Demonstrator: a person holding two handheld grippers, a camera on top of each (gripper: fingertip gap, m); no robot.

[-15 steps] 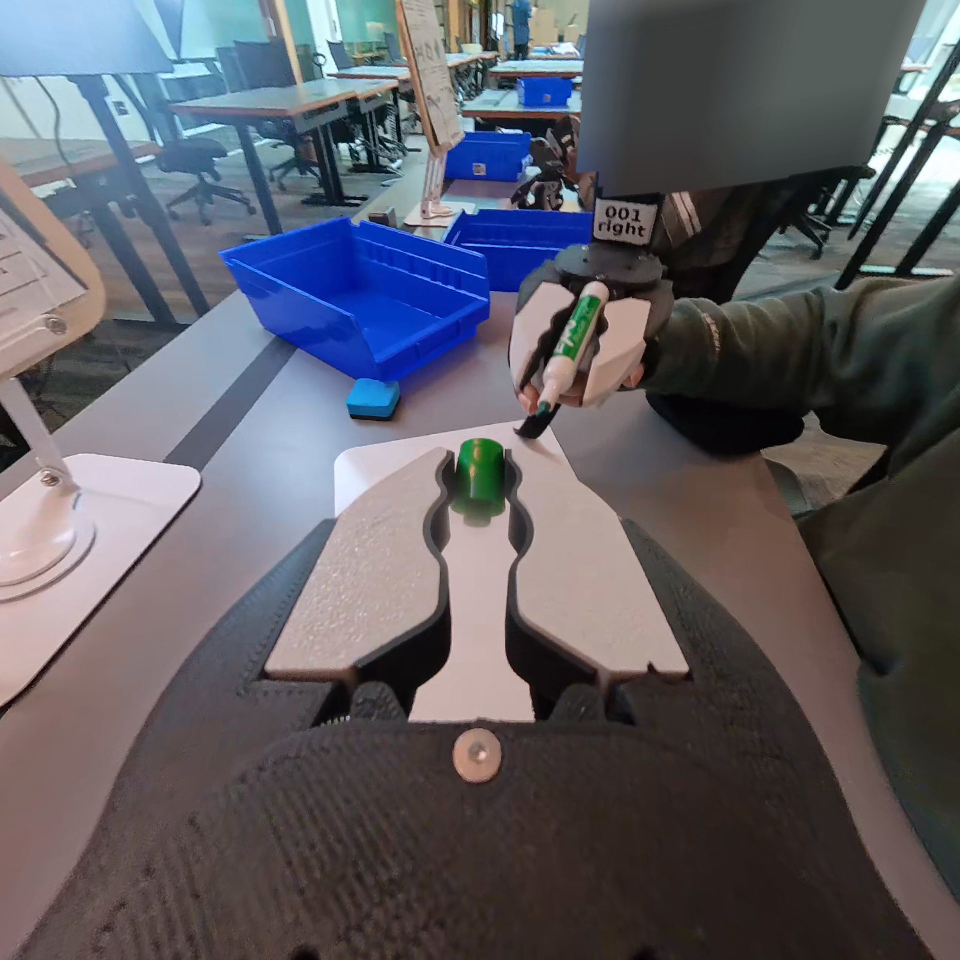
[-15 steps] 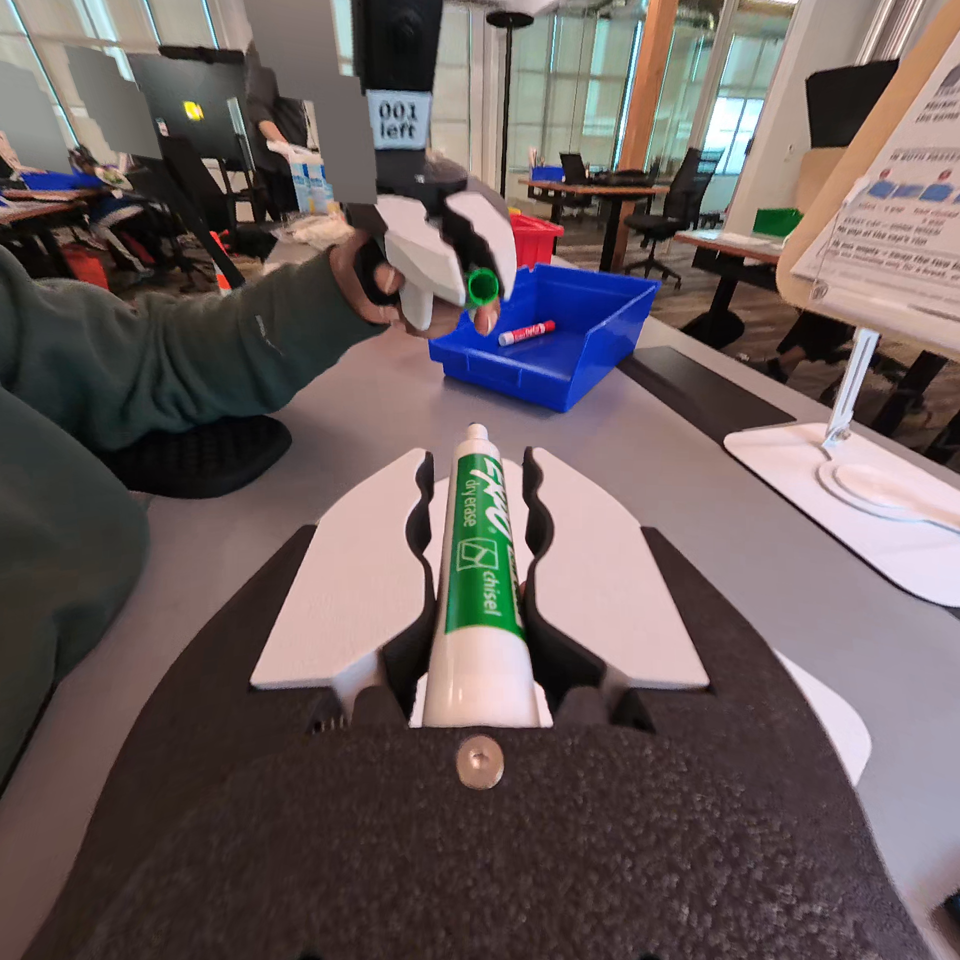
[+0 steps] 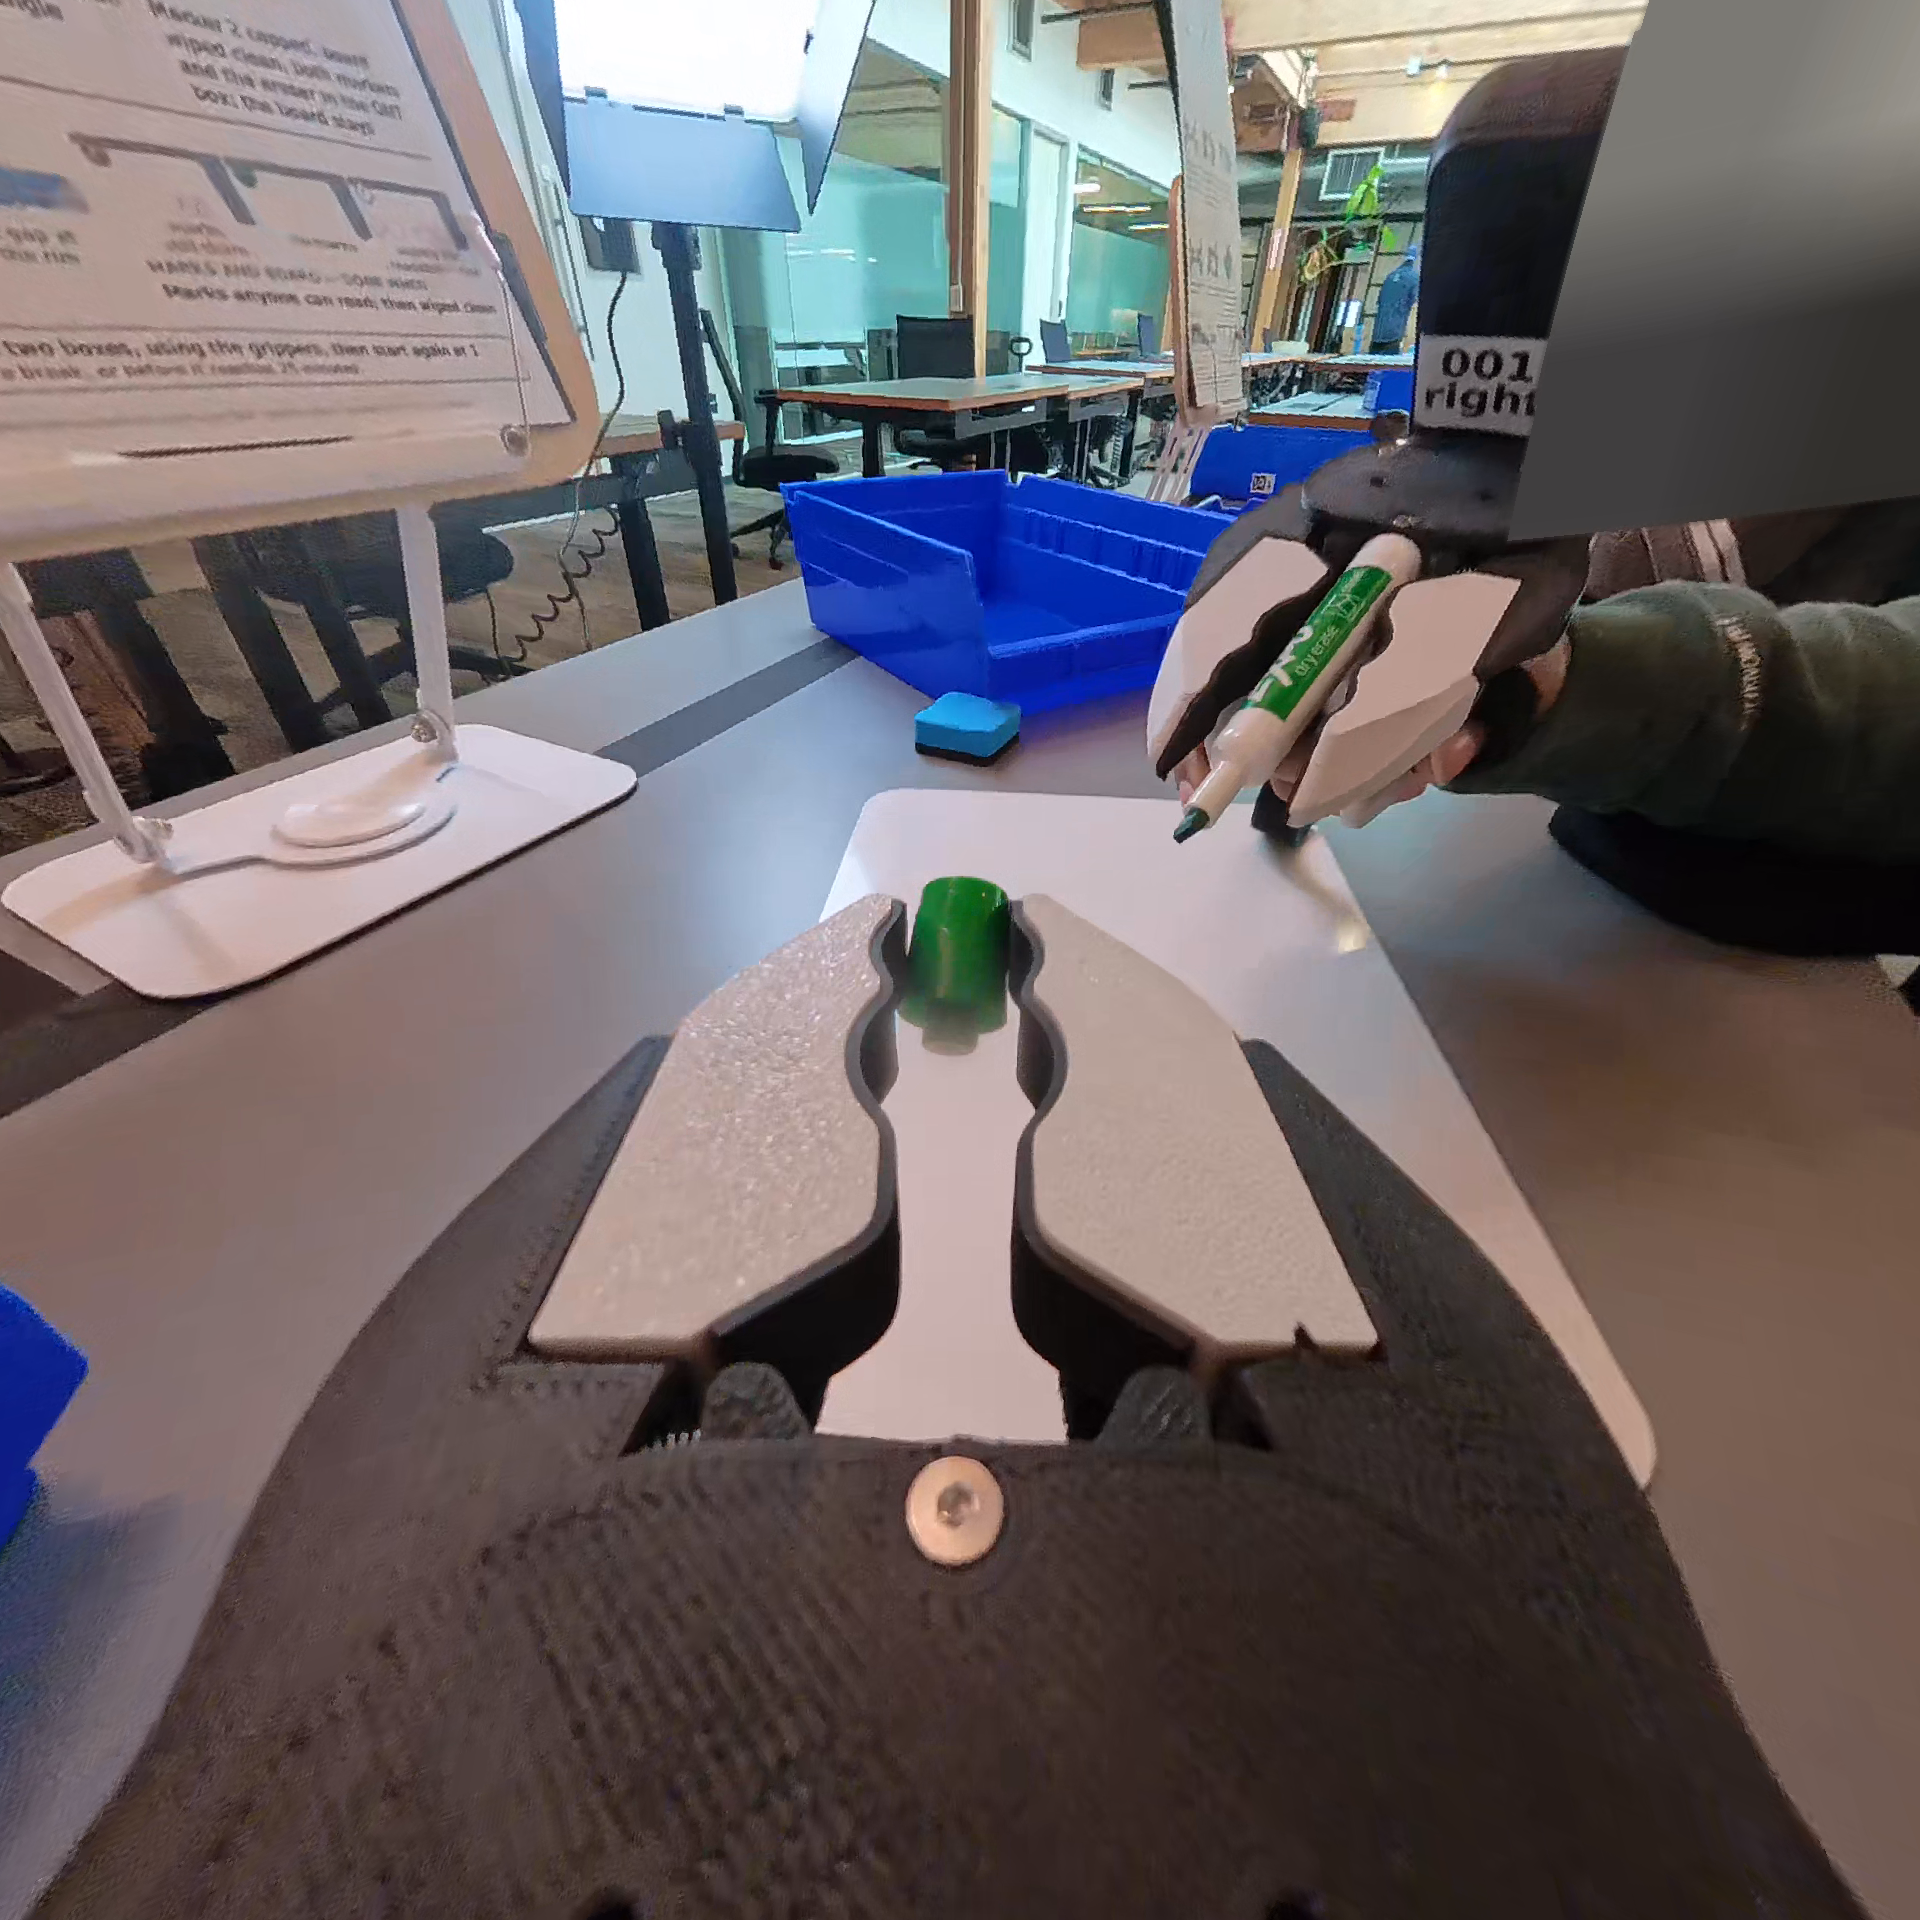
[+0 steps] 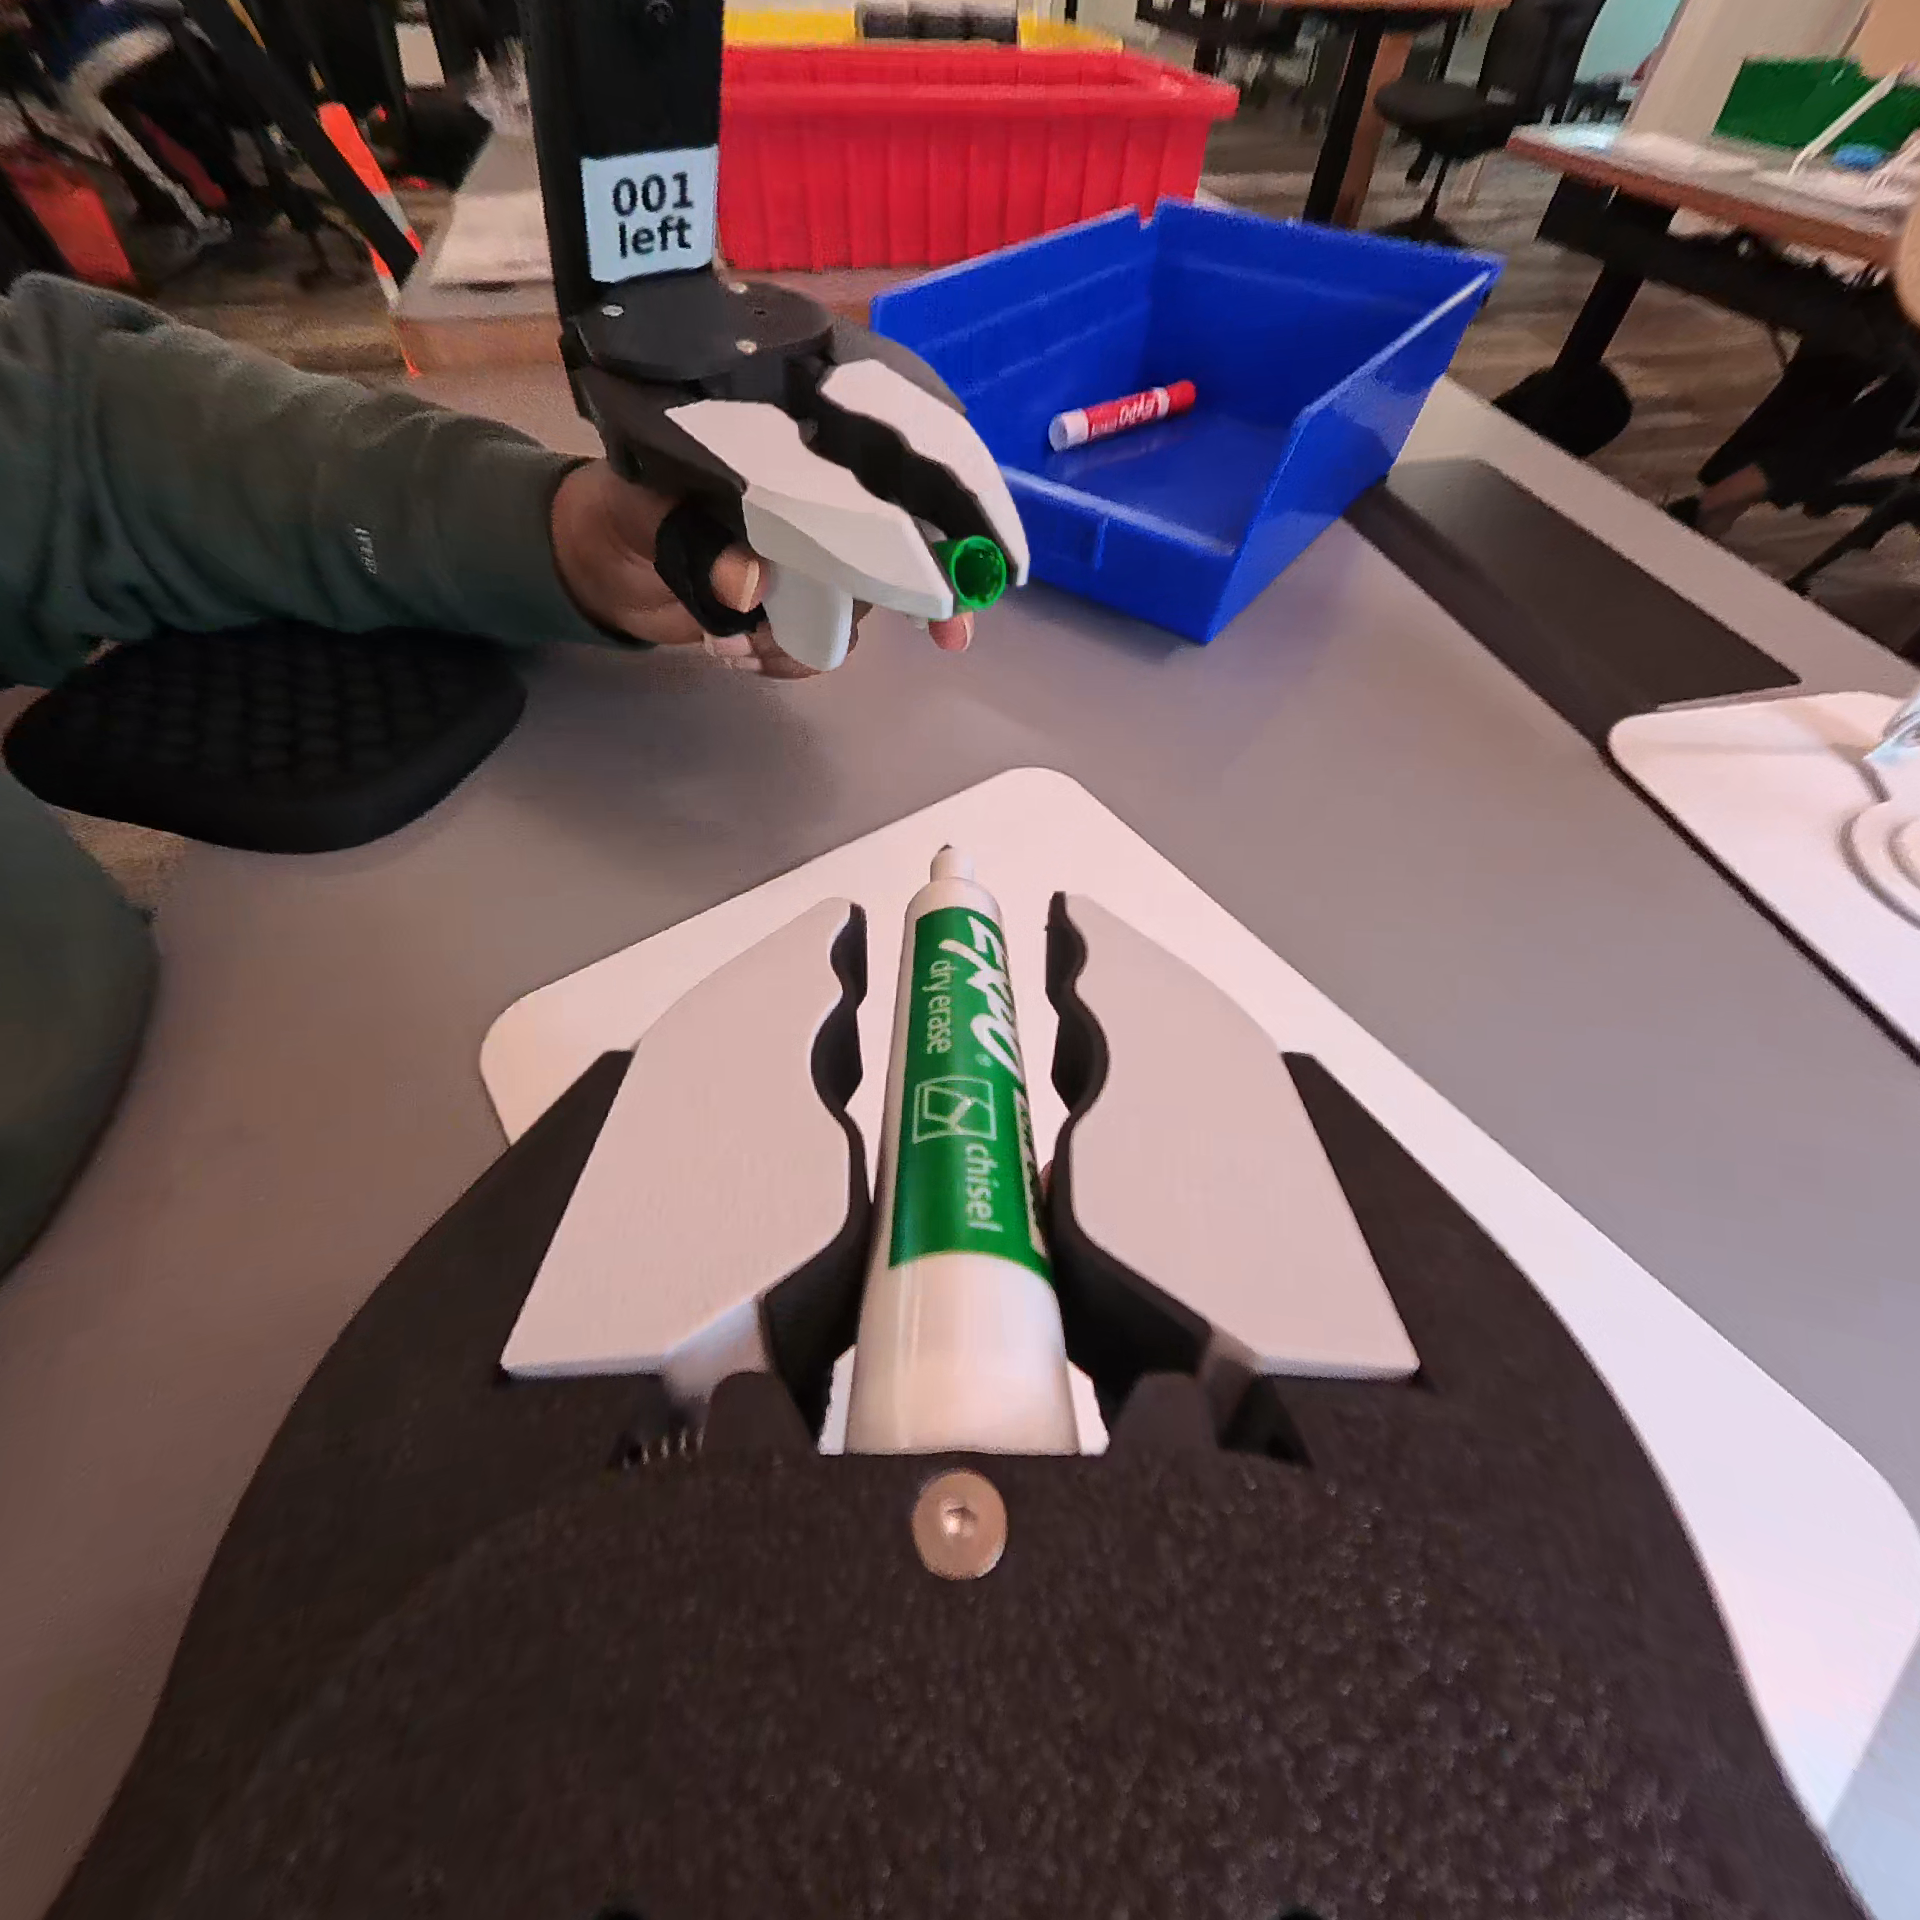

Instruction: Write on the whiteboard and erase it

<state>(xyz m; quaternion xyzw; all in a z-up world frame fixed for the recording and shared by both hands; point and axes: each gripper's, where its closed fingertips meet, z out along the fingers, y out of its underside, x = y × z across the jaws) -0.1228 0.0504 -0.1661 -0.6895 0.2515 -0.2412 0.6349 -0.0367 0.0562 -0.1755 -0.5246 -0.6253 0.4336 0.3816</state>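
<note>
The right gripper (image 4: pixel 956 1039) grips the uncapped green marker (image 4: pixel 961 1122), its long axis pointing down at the whiteboard (image 4: pixel 1558 1299) near its corner; the left gripper (image 3: pixel 956 966) clamps the green cap (image 3: pixel 956 956) farther off.

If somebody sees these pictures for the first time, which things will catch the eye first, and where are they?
First is the uncapped green marker, gripped in the right gripper with its tip just above the blank whiteboard. Next is its green cap, pinched at the tips of the left gripper over the near part of the board. Behind, a bright blue bin holds a red marker, and a blue eraser lies on the grey table beside another blue bin.
</note>
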